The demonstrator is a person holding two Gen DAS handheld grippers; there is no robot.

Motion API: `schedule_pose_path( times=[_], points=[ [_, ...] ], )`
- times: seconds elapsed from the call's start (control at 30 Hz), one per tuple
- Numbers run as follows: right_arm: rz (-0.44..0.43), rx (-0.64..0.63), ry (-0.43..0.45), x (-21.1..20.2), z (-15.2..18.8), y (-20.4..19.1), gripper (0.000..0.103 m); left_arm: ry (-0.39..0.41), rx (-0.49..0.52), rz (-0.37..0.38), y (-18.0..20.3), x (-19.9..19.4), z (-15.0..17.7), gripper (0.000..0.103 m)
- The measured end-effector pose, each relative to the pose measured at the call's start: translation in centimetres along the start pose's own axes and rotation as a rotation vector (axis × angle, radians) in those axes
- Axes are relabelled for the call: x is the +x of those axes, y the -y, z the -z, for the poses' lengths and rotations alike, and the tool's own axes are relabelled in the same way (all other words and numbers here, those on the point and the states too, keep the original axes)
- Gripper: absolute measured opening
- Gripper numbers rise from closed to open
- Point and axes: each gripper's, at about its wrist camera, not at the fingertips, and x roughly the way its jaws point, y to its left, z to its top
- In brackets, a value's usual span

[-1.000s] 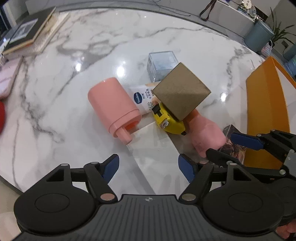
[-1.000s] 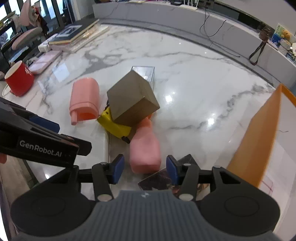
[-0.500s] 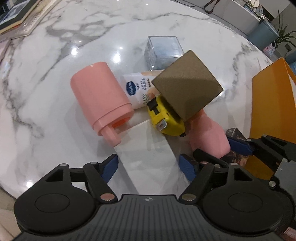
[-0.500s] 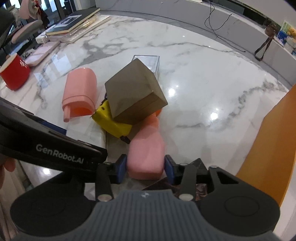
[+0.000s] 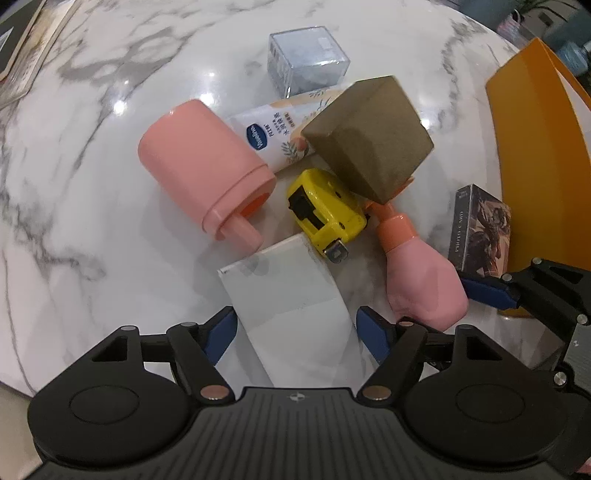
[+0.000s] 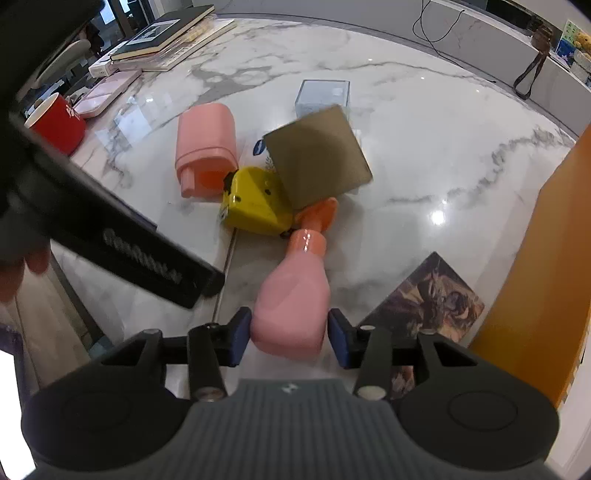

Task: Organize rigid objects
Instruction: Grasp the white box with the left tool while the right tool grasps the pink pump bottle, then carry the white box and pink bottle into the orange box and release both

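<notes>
A pile lies on the marble table: a pink cylinder container, a white lotion tube, a brown cube box, a yellow tape measure, a white flat box, a pink bottle with orange neck and a clear box. My left gripper is open, its jaws either side of the white flat box. My right gripper is open around the pink bottle's base; the blue pads stand beside it. The brown cube leans on the tape measure.
An orange bin stands at the right, with a card box against it. A red mug, books and a pink case lie at the far left. The table edge is near me.
Both grippers have moved forward into the pile. The left now straddles the white flat box. The right has slid its jaws around the pink bottle's base.
</notes>
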Motion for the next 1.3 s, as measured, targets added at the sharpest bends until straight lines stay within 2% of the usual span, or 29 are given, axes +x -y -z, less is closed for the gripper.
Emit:
schedule_pose_path(
  times=[0.2,0.6,0.83,1.3],
  points=[
    [0.019,-0.066,0.012,0.9,-0.7,-0.4,0.048,0.001,-0.077,0.023,-0.9,0.9,0.1,0.085],
    [0.030,-0.071,0.016,1.5,-0.6,-0.4,0.045,0.046,-0.071,0.016,-1.4,0.0,1.4,0.077],
    [0.028,-0.058,0.055,-0.5,0.2,-0.4,0.043,0.093,-0.078,0.023,-1.5,-1.9,3.0,0.073],
    [0.045,-0.043,0.184,-7.4,1.0,-0.5,0.042,0.223,-0.002,0.034,1.3,-8.1,4.4,0.069]
  ],
)
